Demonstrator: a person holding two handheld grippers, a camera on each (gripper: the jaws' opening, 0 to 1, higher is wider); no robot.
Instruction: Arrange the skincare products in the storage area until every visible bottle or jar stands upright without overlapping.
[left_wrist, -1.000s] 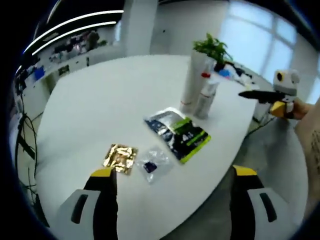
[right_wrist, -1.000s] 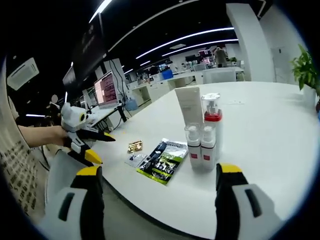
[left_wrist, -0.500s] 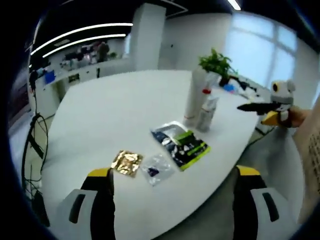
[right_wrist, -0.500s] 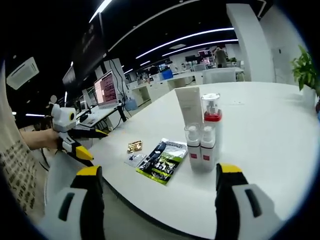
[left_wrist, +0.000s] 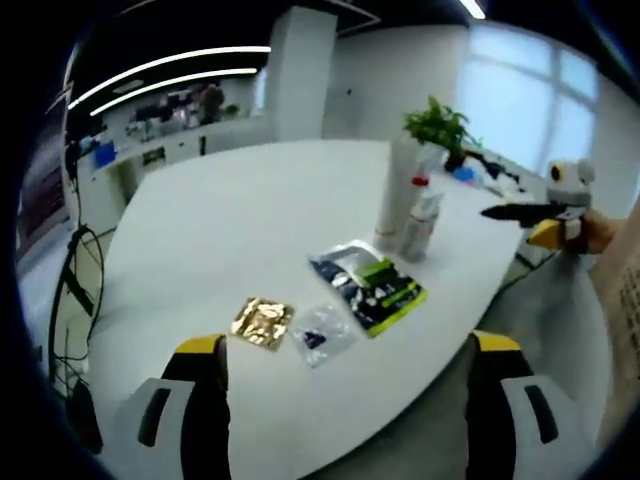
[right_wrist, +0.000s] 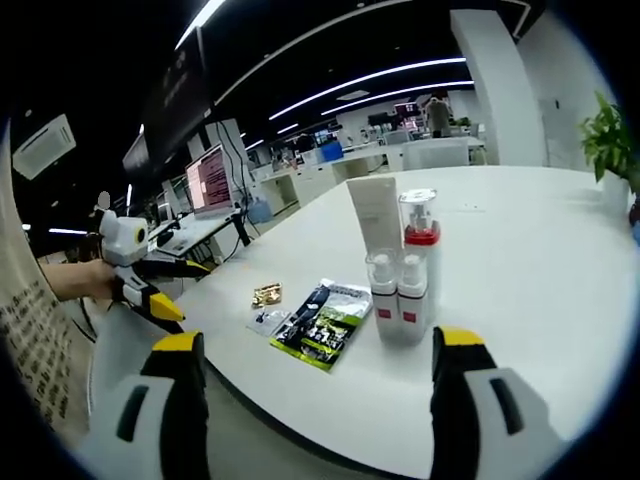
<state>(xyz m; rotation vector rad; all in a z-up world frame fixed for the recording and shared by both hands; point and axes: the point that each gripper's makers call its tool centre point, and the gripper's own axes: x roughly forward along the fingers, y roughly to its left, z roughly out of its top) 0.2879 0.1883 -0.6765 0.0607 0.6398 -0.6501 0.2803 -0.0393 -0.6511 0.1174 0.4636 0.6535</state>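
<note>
Skincare bottles with red bands (right_wrist: 400, 300) are stood upright together beside a tall white tube (right_wrist: 375, 225), near the white table's (right_wrist: 520, 250) edge, sachets lying apart. Both the left gripper (left_wrist: 345, 410) and right gripper (right_wrist: 310, 400) are held wide open, empty, off the table.
</note>
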